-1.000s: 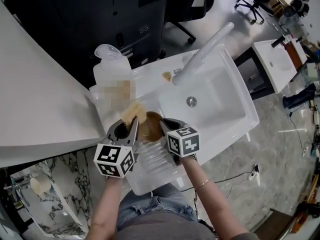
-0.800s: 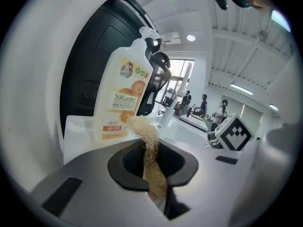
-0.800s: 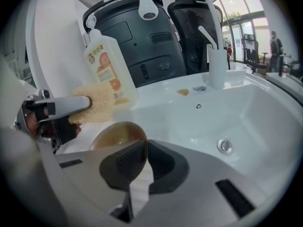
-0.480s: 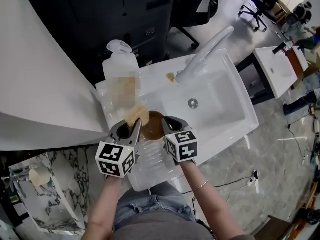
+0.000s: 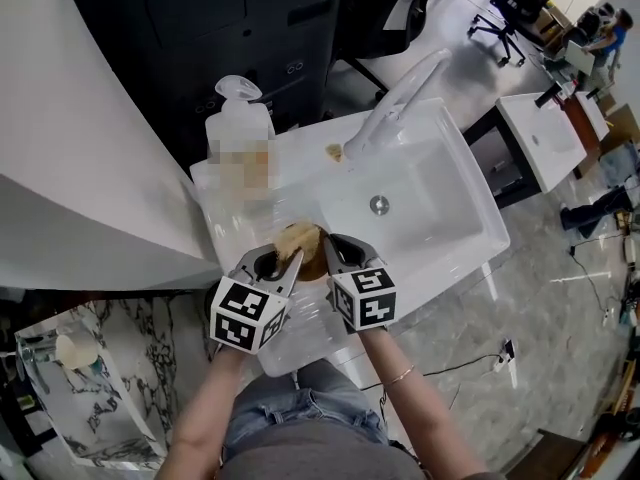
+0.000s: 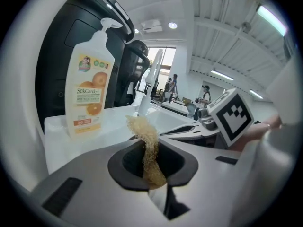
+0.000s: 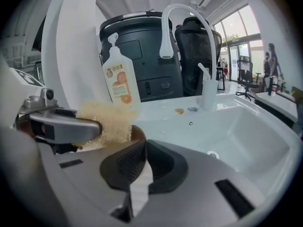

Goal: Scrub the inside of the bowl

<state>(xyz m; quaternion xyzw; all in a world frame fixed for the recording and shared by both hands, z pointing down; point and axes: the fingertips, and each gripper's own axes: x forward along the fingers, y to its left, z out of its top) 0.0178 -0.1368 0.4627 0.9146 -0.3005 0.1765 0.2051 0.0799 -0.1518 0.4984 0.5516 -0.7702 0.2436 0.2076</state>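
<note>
Left gripper (image 5: pixel 289 259) is clamping the loofah (image 5: pixel 298 235); right gripper (image 5: pixel 331 247), jaws together, is seemingly pinching the bowl (image 5: pixel 314 259) steady for firm circling.

The soap bottle (image 6: pixel 90 86) carries the only legible print — "SukGarden" across its label; the smaller lines beneath are unreadable.

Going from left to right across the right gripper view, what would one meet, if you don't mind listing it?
left gripper → bottle → faucet → chair → person
</note>
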